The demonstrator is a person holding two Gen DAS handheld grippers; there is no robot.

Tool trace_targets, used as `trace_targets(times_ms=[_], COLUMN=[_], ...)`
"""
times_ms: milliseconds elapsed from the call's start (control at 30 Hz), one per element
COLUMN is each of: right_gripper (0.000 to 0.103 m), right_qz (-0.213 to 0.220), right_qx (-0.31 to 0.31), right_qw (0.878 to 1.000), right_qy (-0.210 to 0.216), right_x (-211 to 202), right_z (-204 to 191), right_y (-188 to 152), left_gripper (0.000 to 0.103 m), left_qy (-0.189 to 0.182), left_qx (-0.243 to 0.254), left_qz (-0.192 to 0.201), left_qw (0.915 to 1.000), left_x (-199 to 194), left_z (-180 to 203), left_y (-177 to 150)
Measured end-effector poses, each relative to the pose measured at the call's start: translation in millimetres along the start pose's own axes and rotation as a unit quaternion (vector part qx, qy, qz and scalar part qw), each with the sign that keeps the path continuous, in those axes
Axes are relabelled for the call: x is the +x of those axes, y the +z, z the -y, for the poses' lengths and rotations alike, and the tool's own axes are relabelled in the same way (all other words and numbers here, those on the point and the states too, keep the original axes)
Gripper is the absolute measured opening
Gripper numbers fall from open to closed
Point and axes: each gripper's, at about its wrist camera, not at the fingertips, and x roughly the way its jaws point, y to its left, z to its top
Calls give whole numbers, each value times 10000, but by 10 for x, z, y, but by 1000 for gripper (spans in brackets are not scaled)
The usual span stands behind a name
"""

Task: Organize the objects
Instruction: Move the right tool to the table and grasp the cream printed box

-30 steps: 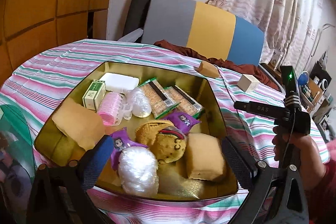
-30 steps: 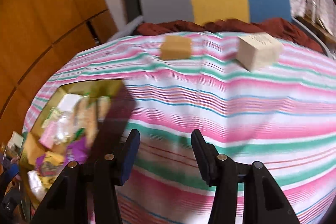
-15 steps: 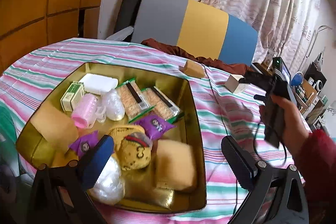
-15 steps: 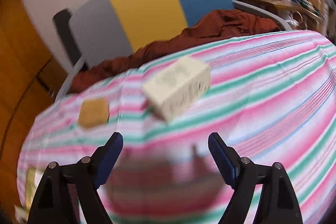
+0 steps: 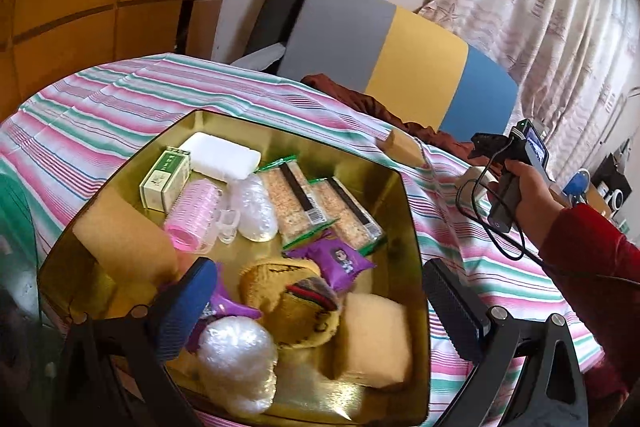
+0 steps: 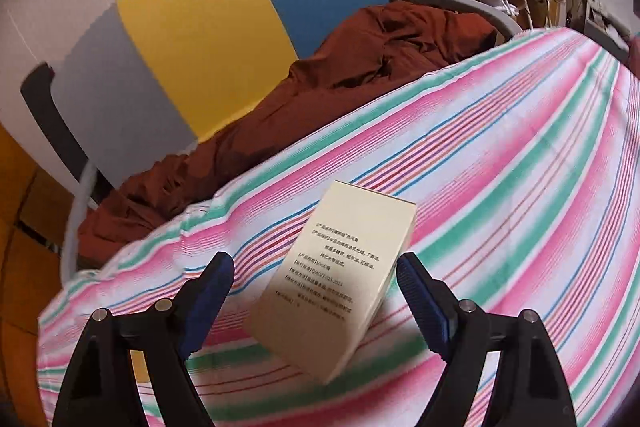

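Observation:
A cream box (image 6: 340, 287) with printed text lies on the striped tablecloth (image 6: 520, 187). My right gripper (image 6: 316, 295) stands open around it, and neither blue pad touches its sides. My left gripper (image 5: 320, 303) hangs open over the near end of a gold tin tray (image 5: 412, 211). Nothing is between its fingers. The tray holds a tan sponge block (image 5: 376, 343), a plush cookie (image 5: 296, 299), purple packets (image 5: 340, 263), two rice-cracker packs (image 5: 320, 203), a pink roller (image 5: 196, 215), a green-white box (image 5: 164, 175) and a white pad (image 5: 220, 159).
A small tan block (image 5: 400, 143) sits on the cloth beyond the tray. A hand in a red sleeve (image 5: 532, 195) holds the right gripper at the right. A chair (image 6: 224, 27) with brown cloth (image 6: 360, 67) stands behind the table edge.
The right gripper swung away from the tray to the cream box and opened wider; the box now lies between its fingers. The left gripper shifted slightly over the tray.

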Motion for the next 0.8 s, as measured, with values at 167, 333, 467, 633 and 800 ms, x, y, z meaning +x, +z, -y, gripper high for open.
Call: trace_targets(times_ms=[167, 333, 467, 633, 800], right_gripper=[79, 66, 58, 55, 53], right_qz=[-120, -145, -79, 43, 363], right_qx=[-101, -203, -446, -1123, -1647], right_qw=[9995, 9961, 9919, 9854, 9788], right_qy=[262, 845, 1188, 1276, 1166], right_x=[70, 0, -89, -295, -469], right_z=[145, 320, 465, 645, 813], right_y=[-72, -140, -205, -352, -572], left_gripper=[103, 103, 103, 103, 103], left_qy=[-14, -64, -212, -441, -481], left_qx=[1, 232, 450, 547, 546], left_qz=[-49, 28, 107, 203, 43], left_qw=[10000, 9997, 9987, 9973, 9973], left_x=[61, 129, 205, 365, 804], left_z=[22, 243, 521, 838, 1170], left_y=[41, 152, 282, 554, 898])
